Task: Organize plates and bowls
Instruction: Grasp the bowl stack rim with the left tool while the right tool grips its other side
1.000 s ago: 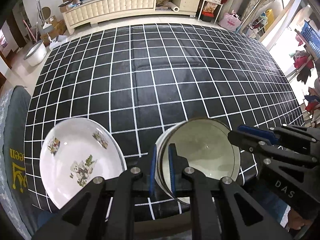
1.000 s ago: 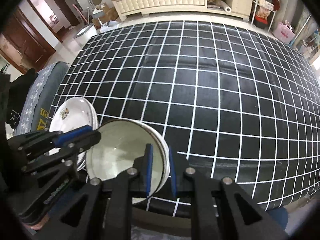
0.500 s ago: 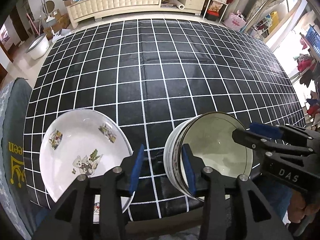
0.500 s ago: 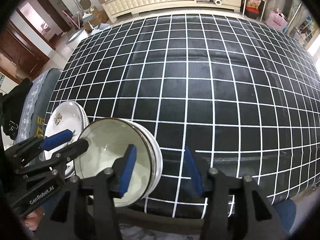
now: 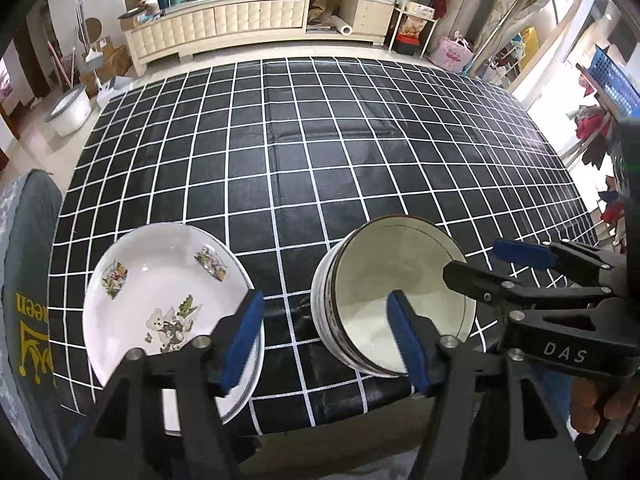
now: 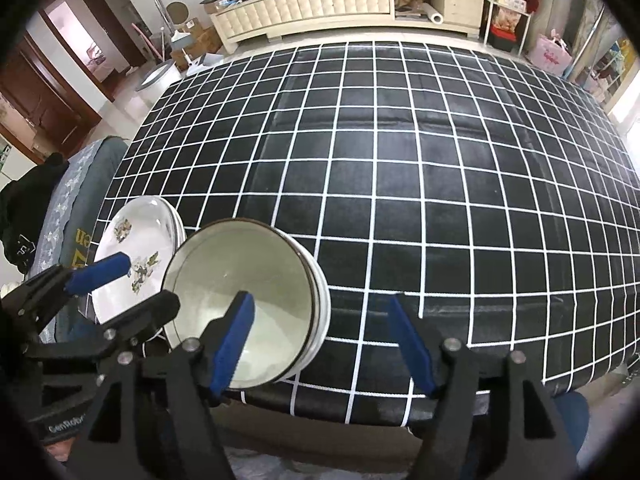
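Stack of white bowls (image 5: 394, 300) with dark rim lines, cartoon-printed plates (image 5: 160, 300) beside it on the table (image 5: 320, 160) — left gripper (image 5: 326, 336) and right gripper (image 6: 322, 344) fingers opening, gripping nothing.

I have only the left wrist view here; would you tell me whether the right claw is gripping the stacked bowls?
Observer: No. In the right wrist view the right claw is opening. The right rim of the bowls sits between its pads, and neither pad presses on it.
Operator: Thank you. Is anything lying on the cloth to the right of the bowls?
Observer: Only the checked tablecloth shows there, as far as its near edge.
Operator: And how does my left claw look from that side?
Observer: The left claw is opening too. One pad is over the plates and the other finger is over the bowls. It grips neither.
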